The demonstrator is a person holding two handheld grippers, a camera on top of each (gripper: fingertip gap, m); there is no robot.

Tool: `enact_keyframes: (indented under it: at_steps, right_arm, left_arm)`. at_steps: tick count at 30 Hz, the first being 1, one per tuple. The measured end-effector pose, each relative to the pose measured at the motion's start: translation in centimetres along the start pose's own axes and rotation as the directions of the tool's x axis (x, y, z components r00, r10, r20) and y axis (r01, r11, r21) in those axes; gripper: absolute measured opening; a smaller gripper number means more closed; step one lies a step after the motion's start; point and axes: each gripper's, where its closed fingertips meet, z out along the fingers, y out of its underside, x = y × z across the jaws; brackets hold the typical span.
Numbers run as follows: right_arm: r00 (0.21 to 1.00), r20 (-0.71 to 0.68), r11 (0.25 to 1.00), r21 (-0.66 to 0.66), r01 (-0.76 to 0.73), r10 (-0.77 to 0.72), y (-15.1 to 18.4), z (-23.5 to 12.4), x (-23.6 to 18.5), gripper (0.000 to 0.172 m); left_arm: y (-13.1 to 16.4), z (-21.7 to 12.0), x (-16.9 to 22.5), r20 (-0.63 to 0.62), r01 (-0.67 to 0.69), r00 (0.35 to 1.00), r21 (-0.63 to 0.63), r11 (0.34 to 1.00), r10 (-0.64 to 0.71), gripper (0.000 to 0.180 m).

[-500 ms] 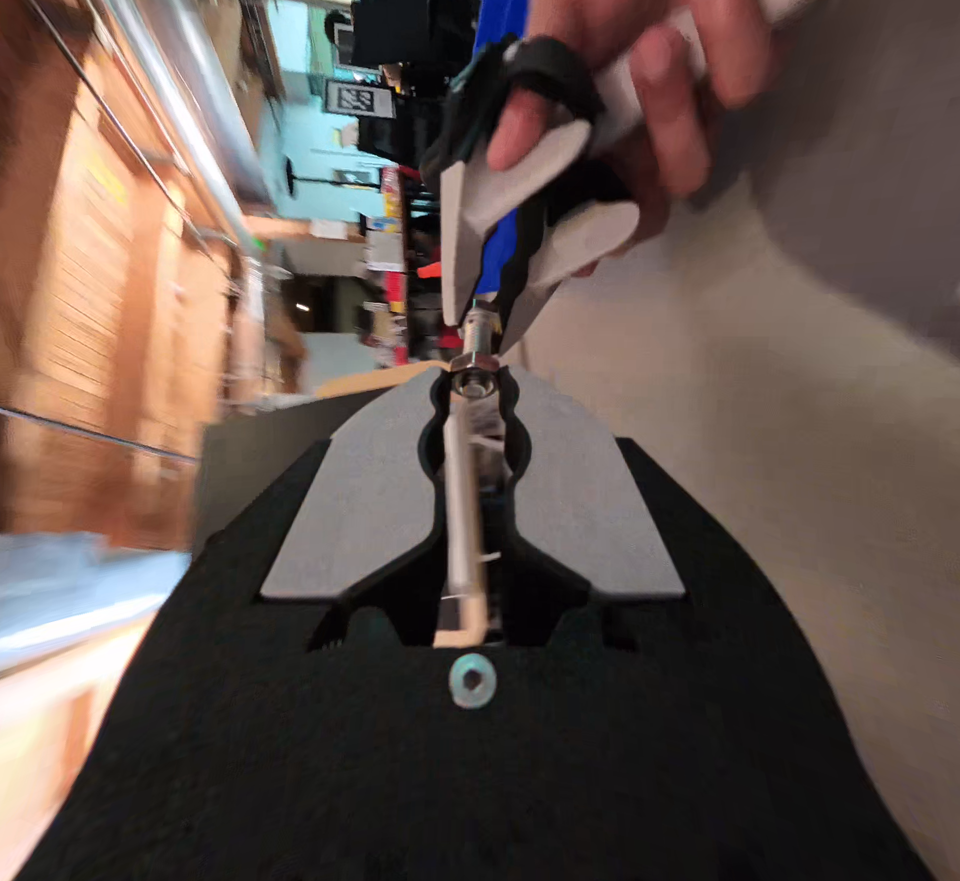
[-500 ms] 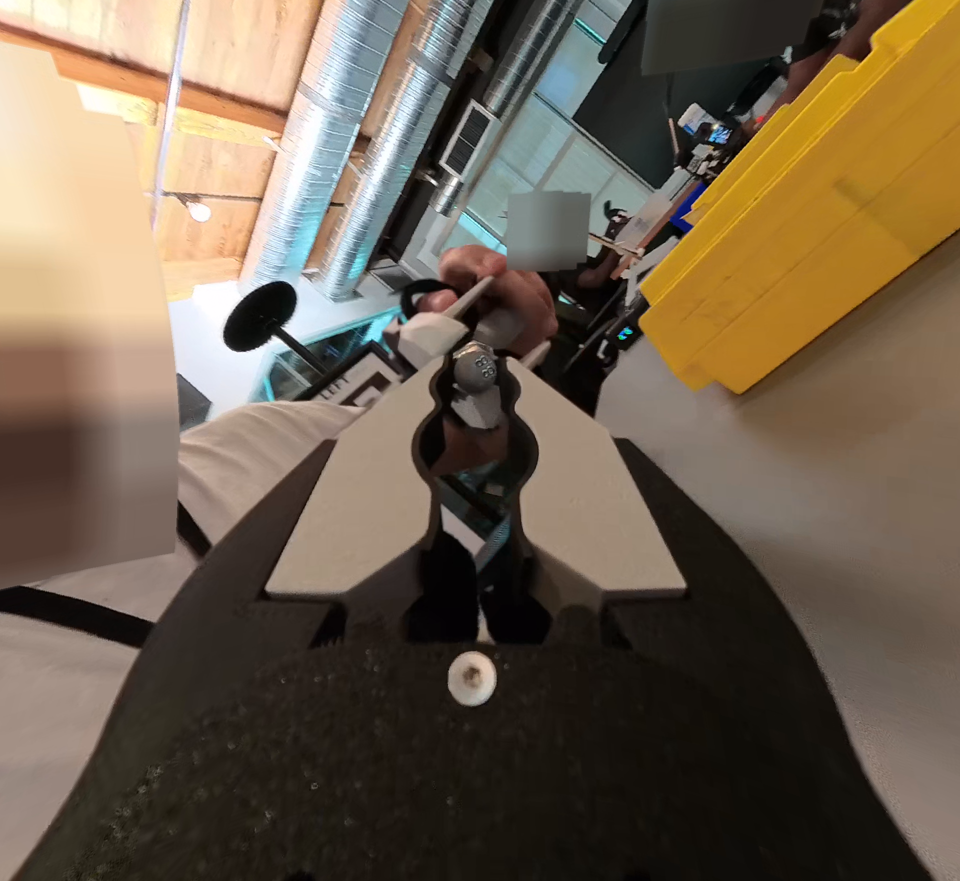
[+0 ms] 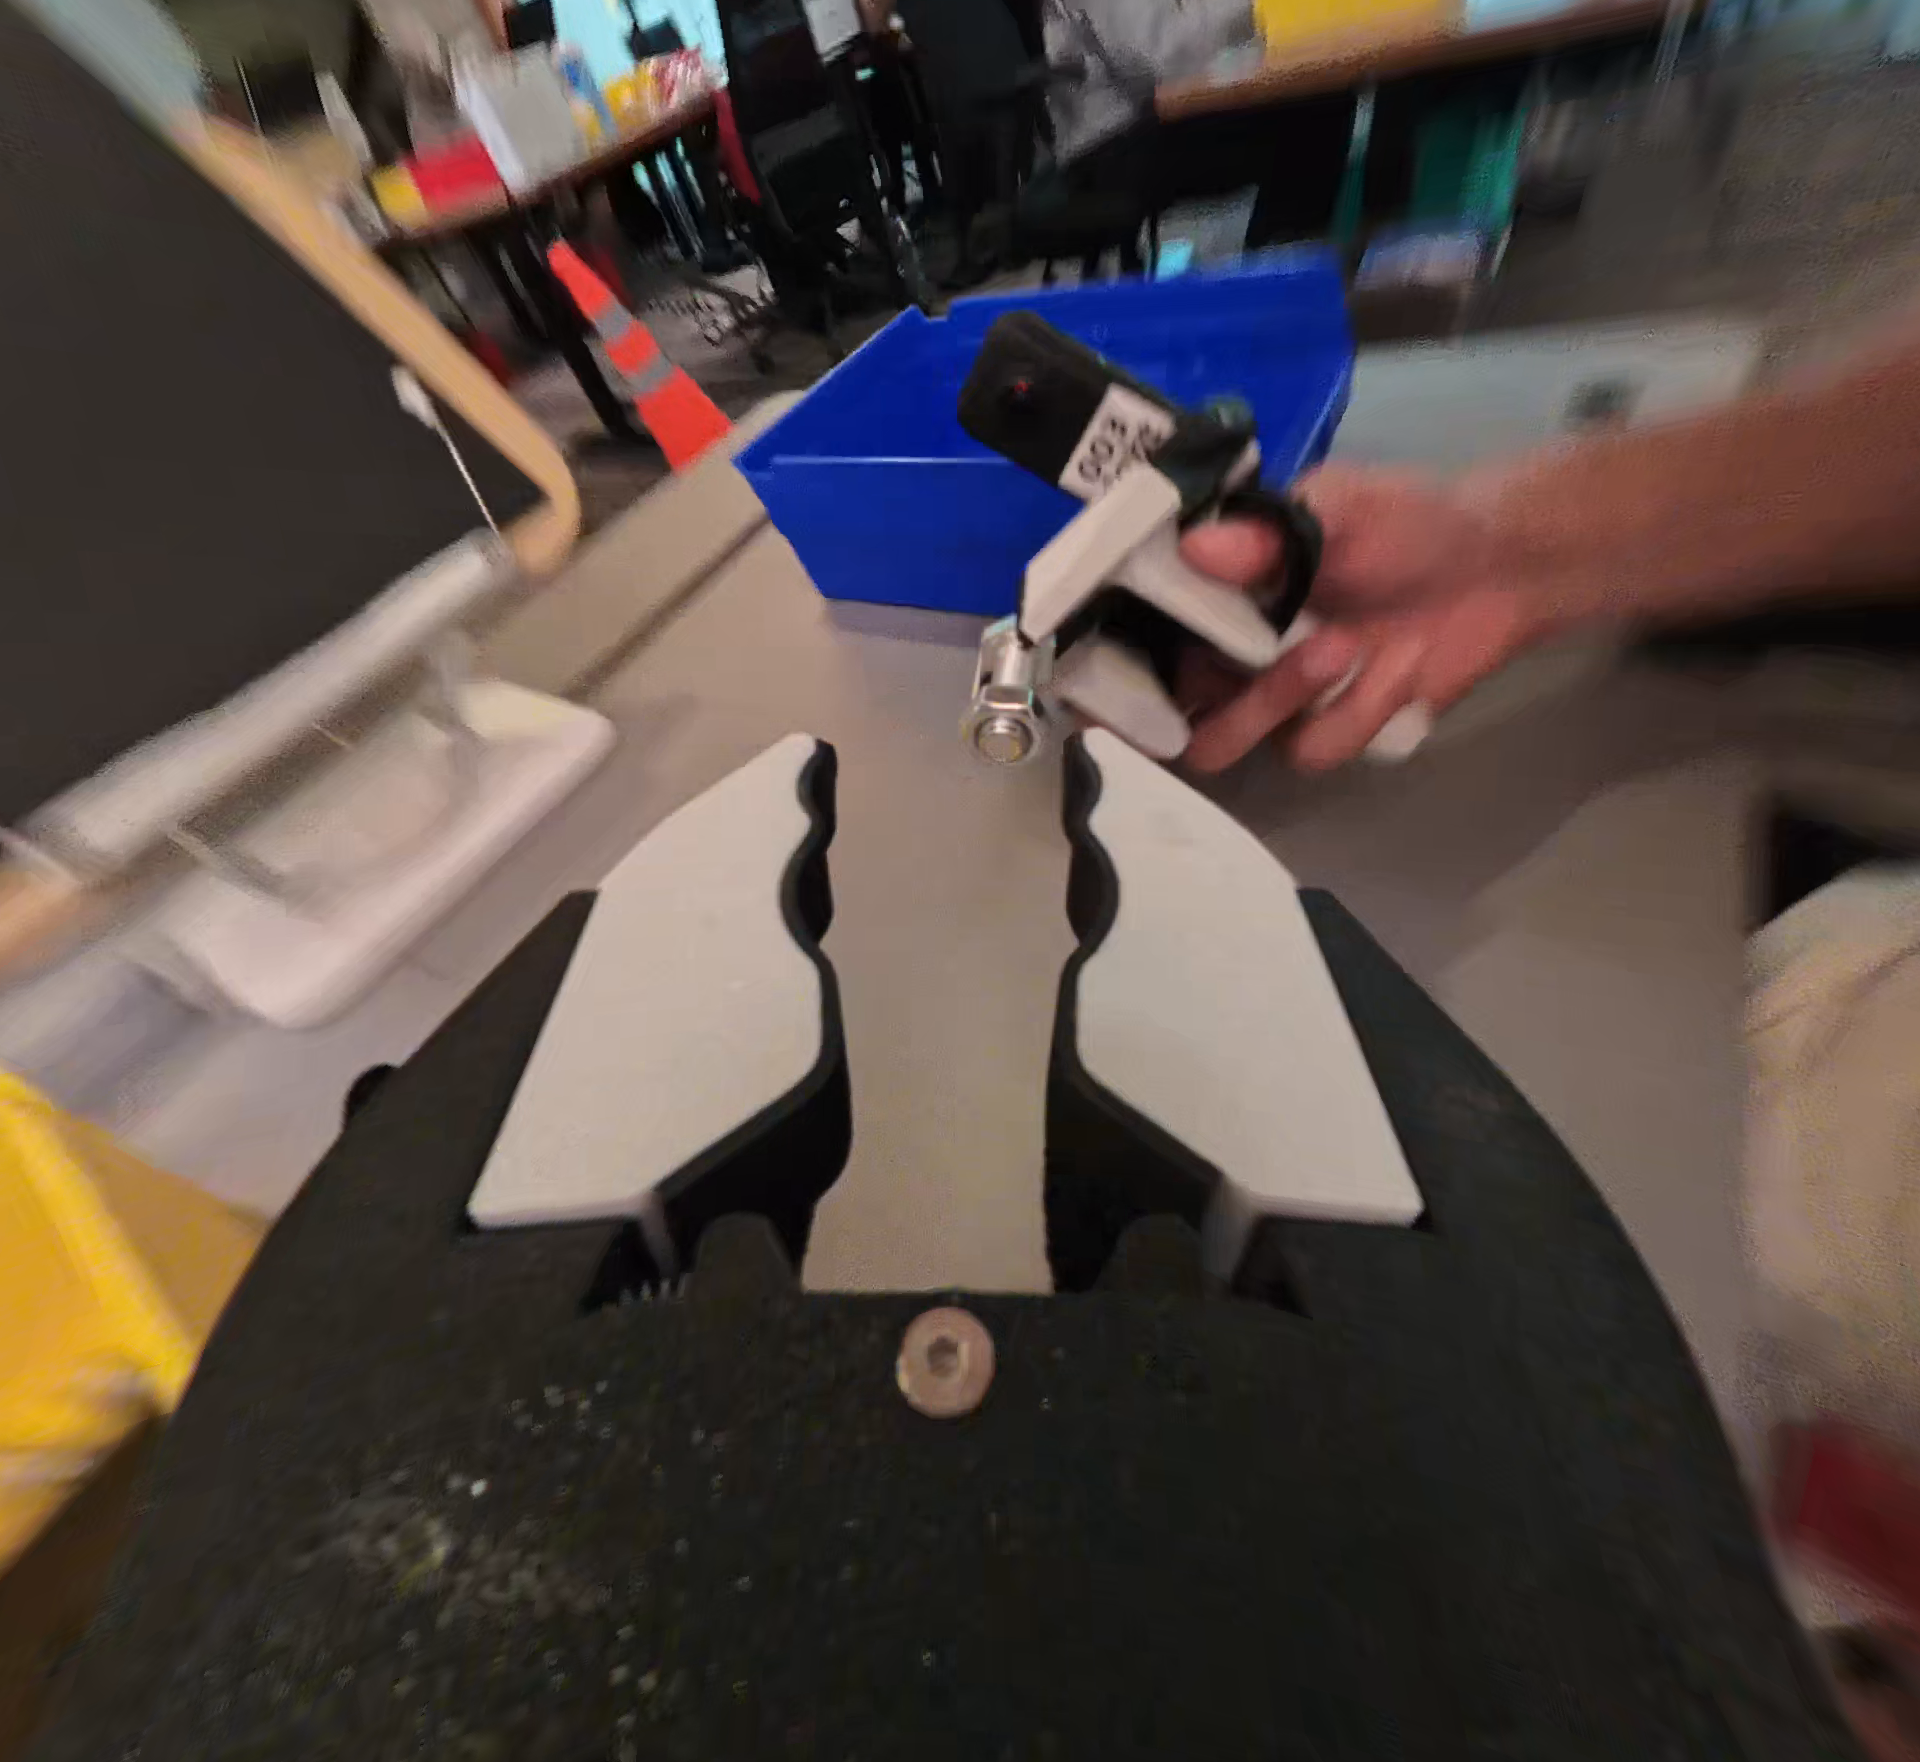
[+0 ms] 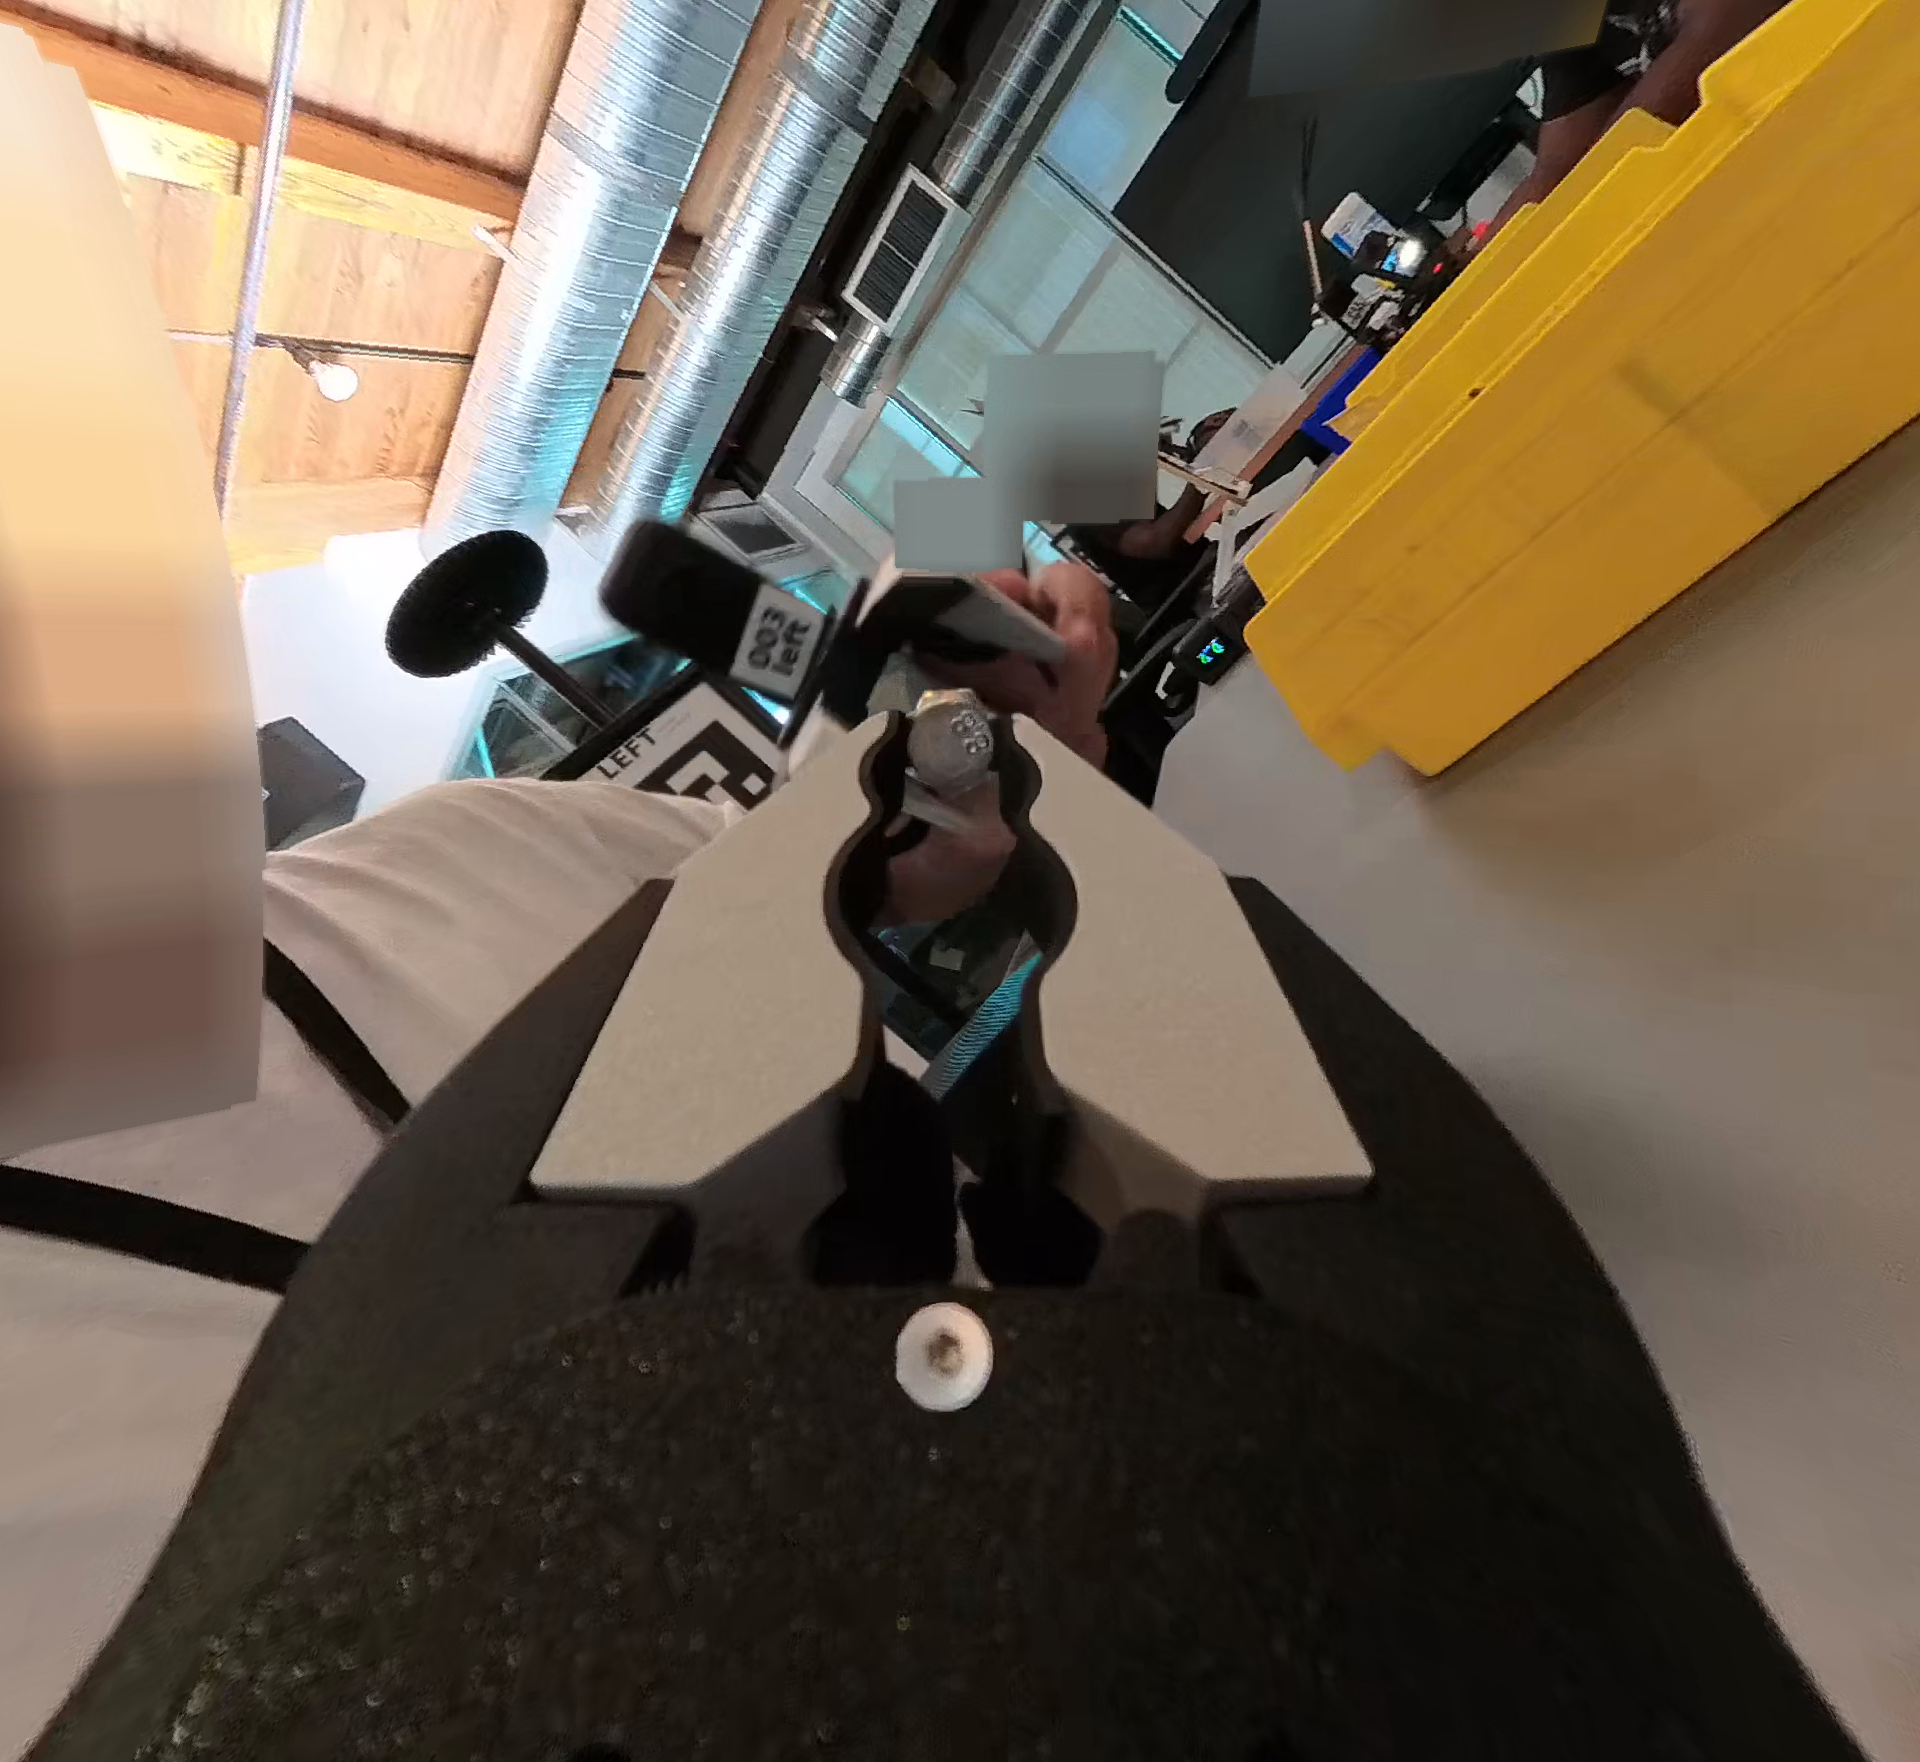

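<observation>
Between the right gripper (image 4: 951,762) jaws, clamped: silver hex bolt (image 4: 948,748) with nut (image 3: 1006,713), held above the grey desk (image 3: 935,985), just ahead of the left gripper (image 3: 948,782). Left jaws spread apart, holding nothing, right fingertip (image 3: 1101,767) near the nut. Behind: blue bin (image 3: 904,486), orange cone (image 3: 644,362). Beside the right gripper: yellow bins (image 4: 1610,424).

My left gripper (image 3: 945,767) has spread its jaws and let go of the silver steel bolt with its hex nut (image 3: 1006,710); it has swung level over the grey worktop (image 3: 935,1037); the bolt now sits just ahead of its right fingertip.
</observation>
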Motion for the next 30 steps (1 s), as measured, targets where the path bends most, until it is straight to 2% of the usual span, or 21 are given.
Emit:
enact_keyframes:
  at_steps: [1,2,3,5,7,9,10,12,14,16,19,22,25,26,27,28,30]
  right_arm:
    - [1.000,-0.009,1.000,-0.002,0.007,-0.007,0.1,0.0,0.1,0.016]
    - [1.000,-0.015,1.000,-0.004,0.011,-0.011,0.1,0.0,0.2,0.017]
    - [1.000,-0.018,1.000,-0.005,0.011,-0.011,0.2,0.0,0.3,0.017]
    - [1.000,-0.011,1.000,0.004,0.000,0.000,0.1,0.0,0.3,0.017]
    - [1.000,-0.009,1.000,0.013,-0.011,0.011,0.0,0.0,0.4,0.017]
    - [1.000,-0.016,1.000,0.006,-0.007,0.007,0.2,0.0,0.5,0.017]
    - [1.000,-0.018,1.000,0.003,-0.005,0.006,0.2,0.1,0.6,0.017]
    - [1.000,-0.022,1.000,0.000,-0.005,0.005,0.4,0.2,0.6,0.017]
    - [0.999,-0.035,1.000,-0.004,0.002,-0.002,0.6,0.3,0.8,0.017]
    - [0.999,-0.051,1.000,-0.013,0.013,-0.013,0.8,0.3,1.0,0.016]
    - [0.997,-0.068,0.999,-0.034,0.032,-0.035,1.1,0.5,1.1,0.017]
    - [0.996,-0.074,0.997,-0.050,0.054,-0.057,1.4,0.7,0.9,0.017]
    - [0.995,-0.074,0.997,-0.042,0.058,-0.061,1.2,0.6,0.8,0.017]
    - [0.996,-0.071,0.998,-0.036,0.055,-0.058,1.1,0.7,0.8,0.017]
    - [0.996,-0.069,0.998,-0.027,0.053,-0.055,1.0,0.7,0.7,0.017]
    - [0.996,-0.069,0.999,-0.020,0.050,-0.052,0.9,0.7,0.7,0.017]
    - [0.998,-0.061,0.999,-0.003,0.035,-0.035,0.6,0.6,0.7,0.017]
  left_arm:
    - [0.2,-0.2,-0.4,-0.012,0.205,0.979,0.022,0.978,-0.205,0.036]
    - [0.5,-0.4,-0.9,-0.027,0.391,0.920,0.041,0.919,-0.390,0.037]
    - [0.6,-0.7,-0.8,-0.082,0.546,0.837,0.051,0.836,-0.541,0.038]
    - [0.6,-1.2,-0.3,-0.189,0.775,0.625,0.036,0.631,-0.757,0.037]
    - [1.1,-1.1,0.3,-0.264,0.898,0.418,-0.022,0.439,-0.869,0.031]
    - [1.2,-0.9,0.6,-0.360,0.961,0.227,-0.064,0.267,-0.905,0.031]
    - [1.3,-0.6,0.9,-0.391,0.971,0.172,-0.087,0.223,-0.904,0.031]
    - [1.5,-0.1,1.3,-0.423,0.978,0.112,-0.115,0.176,-0.899,0.033]
    - [1.4,0.4,1.6,-0.426,0.978,0.115,-0.113,0.178,-0.898,0.037]
    - [1.2,0.9,1.8,-0.420,0.973,0.144,-0.104,0.205,-0.896,0.039]
    - [0.9,1.4,1.4,-0.414,0.976,0.148,-0.088,0.201,-0.898,0.039]
    - [1.5,1.8,1.2,-0.386,0.975,0.148,-0.096,0.199,-0.910,0.019]
    - [1.7,1.9,1.6,-0.377,0.954,0.205,-0.128,0.270,-0.903,0.017]
    - [1.6,1.9,1.6,-0.373,0.937,0.263,-0.120,0.327,-0.890,0.017]
    - [1.5,1.9,1.5,-0.363,0.904,0.354,-0.103,0.415,-0.862,0.017]
    - [1.4,2.0,1.4,-0.343,0.845,0.474,-0.082,0.528,-0.811,0.017]
    - [1.3,2.2,1.3,-0.282,0.635,0.731,-0.055,0.771,-0.622,0.017]
